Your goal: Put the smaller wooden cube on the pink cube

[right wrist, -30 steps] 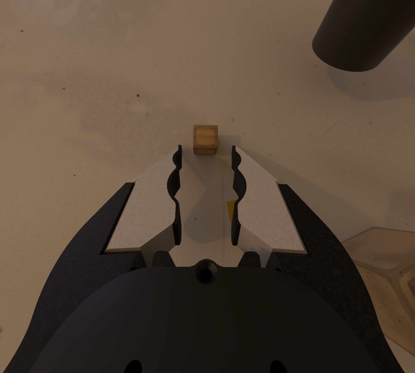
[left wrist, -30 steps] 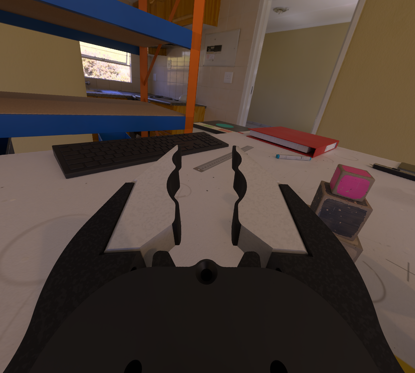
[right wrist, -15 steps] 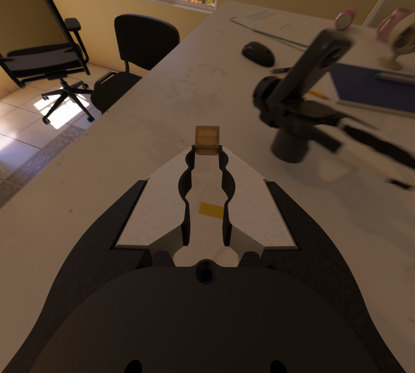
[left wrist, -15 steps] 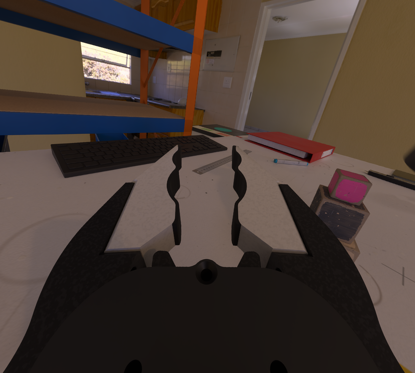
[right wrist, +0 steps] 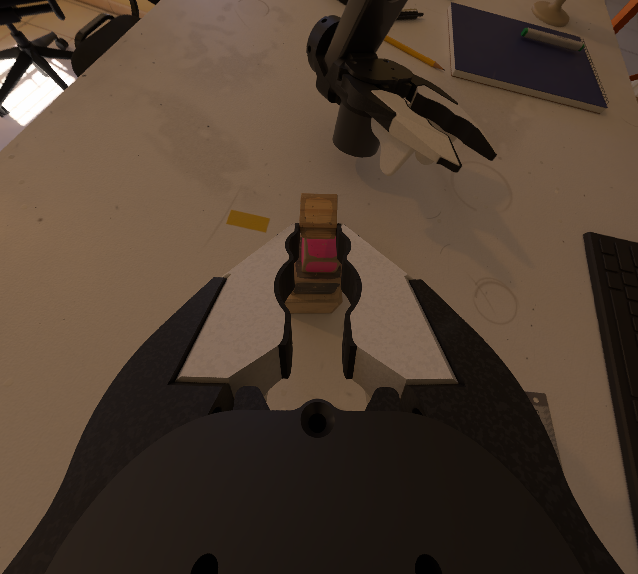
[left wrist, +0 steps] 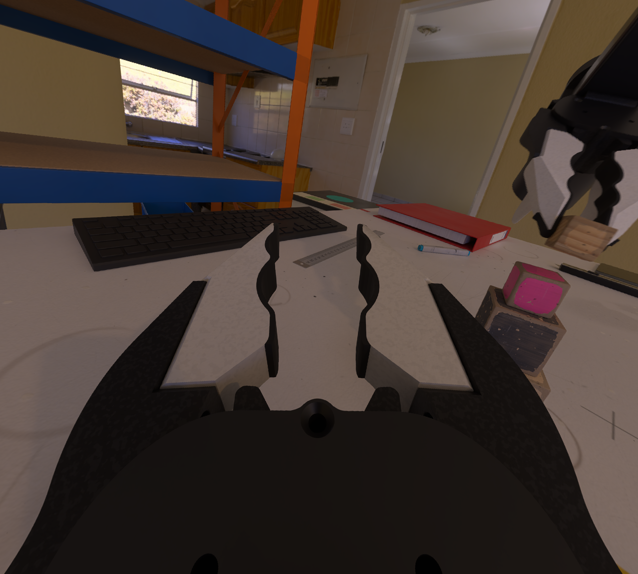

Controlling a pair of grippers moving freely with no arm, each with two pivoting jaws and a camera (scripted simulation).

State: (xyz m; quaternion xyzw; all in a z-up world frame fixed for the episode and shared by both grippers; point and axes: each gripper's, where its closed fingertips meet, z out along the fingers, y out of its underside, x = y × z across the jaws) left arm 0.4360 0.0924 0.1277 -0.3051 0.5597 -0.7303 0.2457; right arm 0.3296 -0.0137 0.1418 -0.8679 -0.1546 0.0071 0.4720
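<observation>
Small wooden cube held in the air above the pink cube

Your right gripper (right wrist: 317, 229) pinches the smaller wooden cube (right wrist: 318, 212) at its fingertips, above the pink cube (right wrist: 318, 258), not touching it. Your left gripper (left wrist: 316, 229) is parted and empty, beside the pink cube's stack, low over the table (left wrist: 51, 298).

Right gripper (right wrist: 317, 229) is hanging above the table, tilted downward, fingers drawn in close and pinching the smaller wooden cube (right wrist: 318, 214) at the very tips. Seen from the left wrist view, it (left wrist: 583, 226) is sitting up and off to the right, nose pointing down and leftward, the cube (left wrist: 580, 238) clear of any surface. Left gripper (left wrist: 316, 236) is lying low and near level, fingers parted, nothing between them; from the right wrist view it (right wrist: 438, 146) is angling slightly downward.
</observation>
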